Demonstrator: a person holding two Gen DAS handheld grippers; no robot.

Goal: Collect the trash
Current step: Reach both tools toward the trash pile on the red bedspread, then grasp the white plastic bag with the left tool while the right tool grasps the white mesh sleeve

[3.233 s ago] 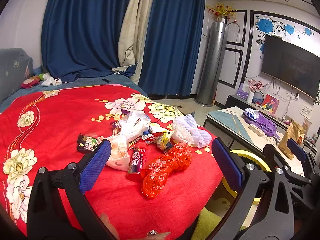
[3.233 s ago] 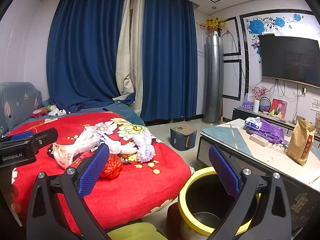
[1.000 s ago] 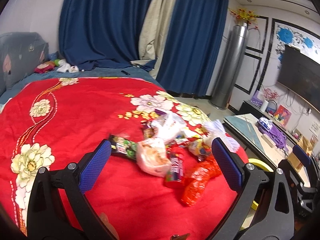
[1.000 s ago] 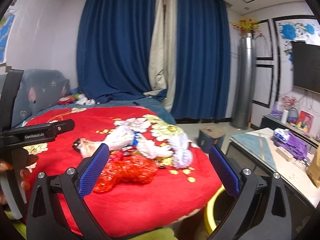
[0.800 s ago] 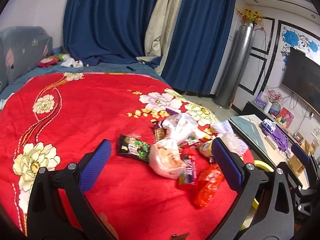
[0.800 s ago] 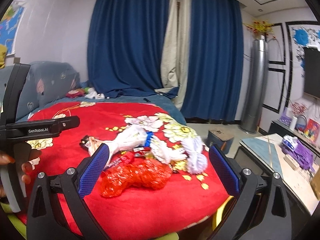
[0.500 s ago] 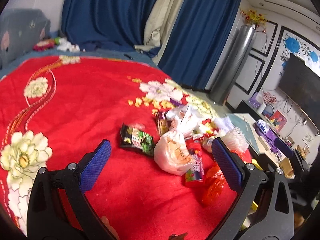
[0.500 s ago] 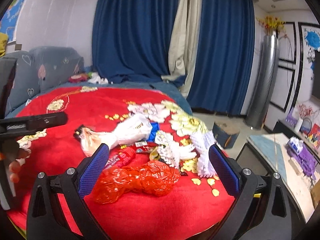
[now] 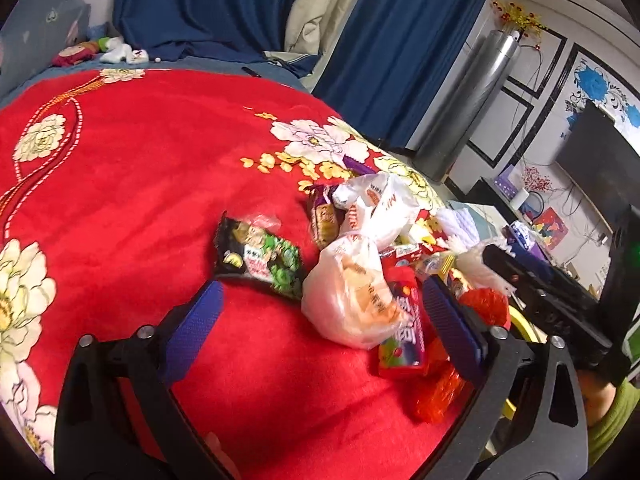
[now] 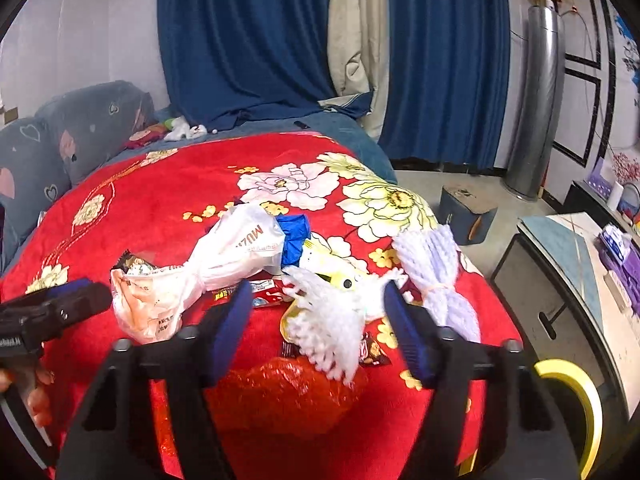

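1. The trash lay heaped on the red blanket (image 9: 132, 184), none of it lifted yet; the step in hand was the reach

2. The left gripper (image 9: 320, 320) hung wide, its jaws just closing a little, empty, framing a pale bag (image 9: 352, 292)

3. The right gripper (image 10: 318, 320) had just been closing, about half open, around white foam netting (image 10: 332, 328), the pads not yet touching

4. Next likely: pinch firmly, then carry to the yellow-rimmed bin (image 10: 576, 392)

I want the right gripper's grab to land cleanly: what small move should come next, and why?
Probably ease the right gripper lower and shut it on the white foam net: its jaws have just been closing, the net sits between them, and the pads do not yet press on it.
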